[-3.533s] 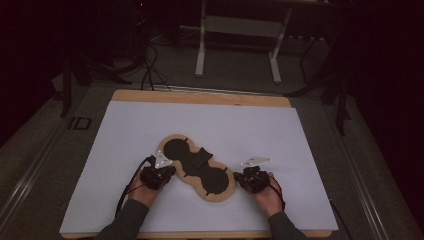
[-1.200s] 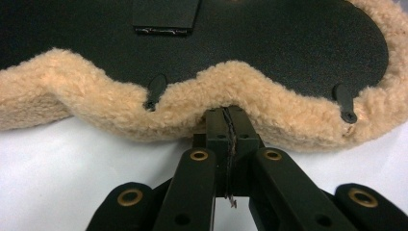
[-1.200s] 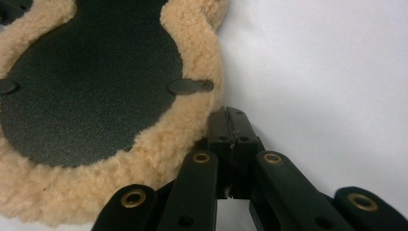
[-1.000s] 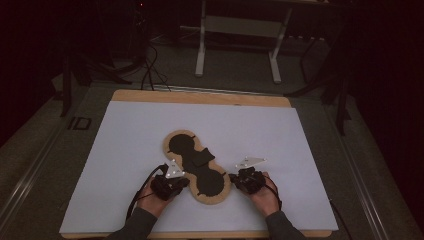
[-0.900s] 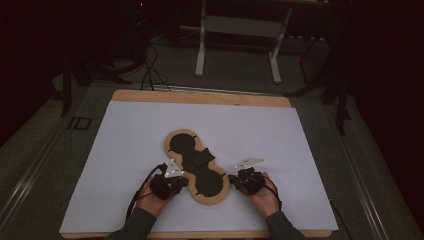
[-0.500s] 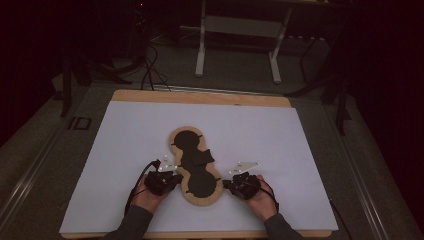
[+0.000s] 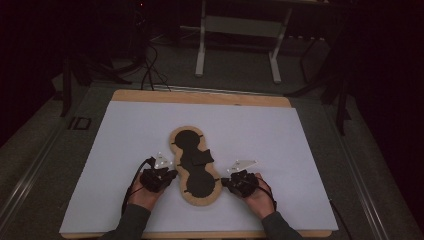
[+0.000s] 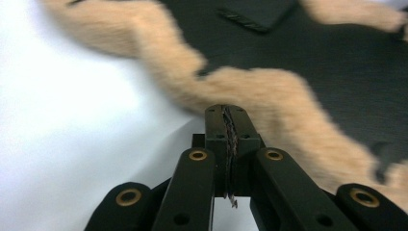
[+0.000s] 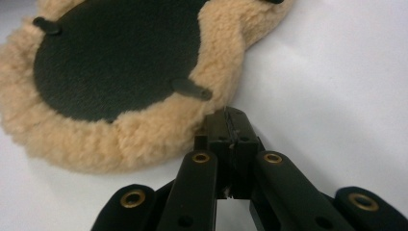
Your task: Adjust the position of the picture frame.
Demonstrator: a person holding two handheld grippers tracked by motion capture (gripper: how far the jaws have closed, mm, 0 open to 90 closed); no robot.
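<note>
I hold both grippers low at the near end of the fleece-edged pad, which lies lengthwise on the white sheet near the table's front edge. My left gripper has its jaws pressed together, tips against the fleece border; whether any pile is pinched between them is blurred, so I cannot confirm. My right gripper is likewise closed, tips at the rim beside a small black tab. Step in hand: squaring the pad by nudging. Next move calls for even, opposed pressure.
</note>
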